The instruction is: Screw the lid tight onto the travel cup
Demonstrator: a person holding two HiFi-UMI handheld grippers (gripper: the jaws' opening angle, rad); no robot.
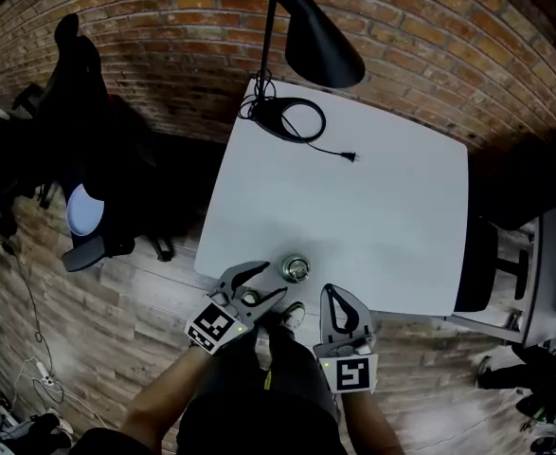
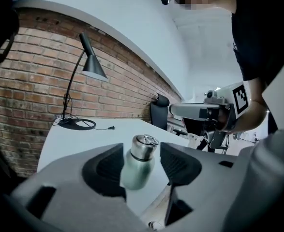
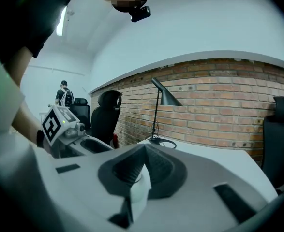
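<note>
Two grippers and neither holds anything: my left gripper (image 1: 268, 281) has its jaws apart, with the steel travel cup (image 2: 139, 168) between them but untouched, and my right gripper (image 1: 332, 294) has its jaws together on nothing. The cup stands upright at the near edge of the white table (image 1: 372, 207). Its lid (image 2: 144, 146) hides whatever is inside. Next, I judge, left clamps the body while right opens to twist the lid.

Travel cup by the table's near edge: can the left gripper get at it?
Probably yes. The left gripper has its jaws open, the travel cup stands upright in line with their gap, and nothing lies between them on the table.
</note>
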